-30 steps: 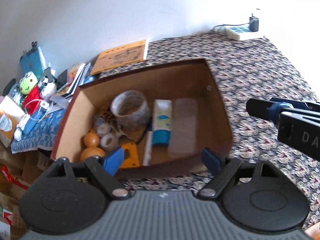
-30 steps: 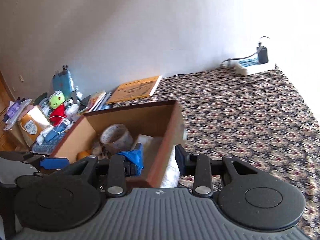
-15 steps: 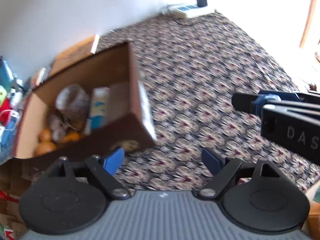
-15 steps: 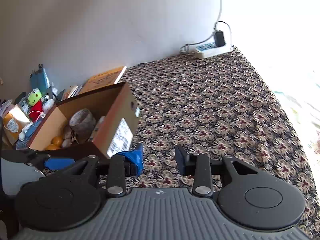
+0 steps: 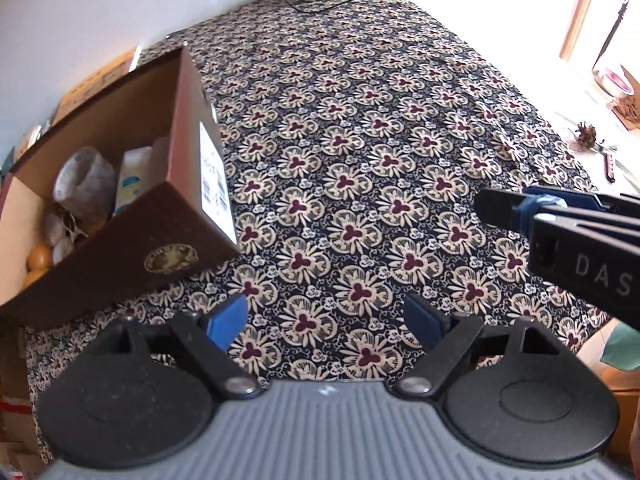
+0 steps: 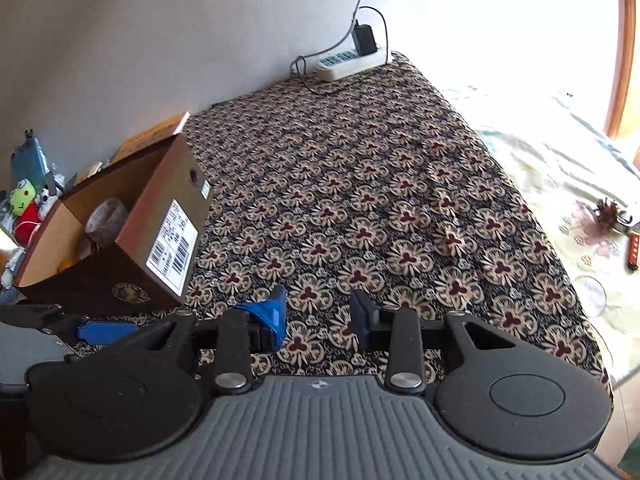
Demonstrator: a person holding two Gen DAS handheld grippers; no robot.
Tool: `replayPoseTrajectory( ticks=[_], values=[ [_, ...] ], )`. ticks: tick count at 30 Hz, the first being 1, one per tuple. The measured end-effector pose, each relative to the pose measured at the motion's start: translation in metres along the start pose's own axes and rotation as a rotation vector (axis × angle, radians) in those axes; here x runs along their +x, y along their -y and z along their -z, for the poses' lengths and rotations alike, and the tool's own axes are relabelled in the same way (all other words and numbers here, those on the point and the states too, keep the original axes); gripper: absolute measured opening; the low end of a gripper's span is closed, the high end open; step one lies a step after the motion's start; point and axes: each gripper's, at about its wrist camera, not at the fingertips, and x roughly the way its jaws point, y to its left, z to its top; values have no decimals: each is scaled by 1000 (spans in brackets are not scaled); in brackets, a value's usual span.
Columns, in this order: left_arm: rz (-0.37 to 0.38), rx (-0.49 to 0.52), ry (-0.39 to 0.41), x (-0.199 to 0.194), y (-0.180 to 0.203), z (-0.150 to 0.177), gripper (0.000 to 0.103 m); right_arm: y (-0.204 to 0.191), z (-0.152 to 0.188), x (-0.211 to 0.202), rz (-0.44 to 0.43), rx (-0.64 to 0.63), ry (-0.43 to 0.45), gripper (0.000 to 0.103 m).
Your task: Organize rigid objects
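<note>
Left wrist view: brown cardboard box (image 5: 160, 240), white barcode label; both tongs (image 5: 326, 326) (image 6: 318, 316) gape empty.

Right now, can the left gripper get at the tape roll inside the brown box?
Probably yes: left gripper is open and empty, box has no lid, and tape roll lies uncovered, though the near wall stands between them.

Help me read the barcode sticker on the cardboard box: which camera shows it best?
The right wrist view: the white label on the cardboard box faces that camera, barcodes distinct. In the left wrist view the same label is seen at a steep angle, narrow and foreshortened, so its print is harder to read.
</note>
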Motion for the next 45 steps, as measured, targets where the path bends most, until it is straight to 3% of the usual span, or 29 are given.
replayPoseTrajectory(
  ticks=[8,25,33,39,45],
  values=[
    [17,-3,73,-25,-35,-7,85,-30,-10,-7,-5,5,11,18],
    [-113,-133,173,-55,-176,-12,85,-154,-40,13,-129,-92,55,18],
    [-173,-182,185,-46,-233,-10,85,-204,-46,31,-149,-126,65,19],
    [-227,-193,197,-36,-262,-8,85,-222,-47,42,-130,-121,75,19],
    [-228,-198,194,-25,-281,-8,85,-230,-47,53,-95,-81,89,19]
  ],
)
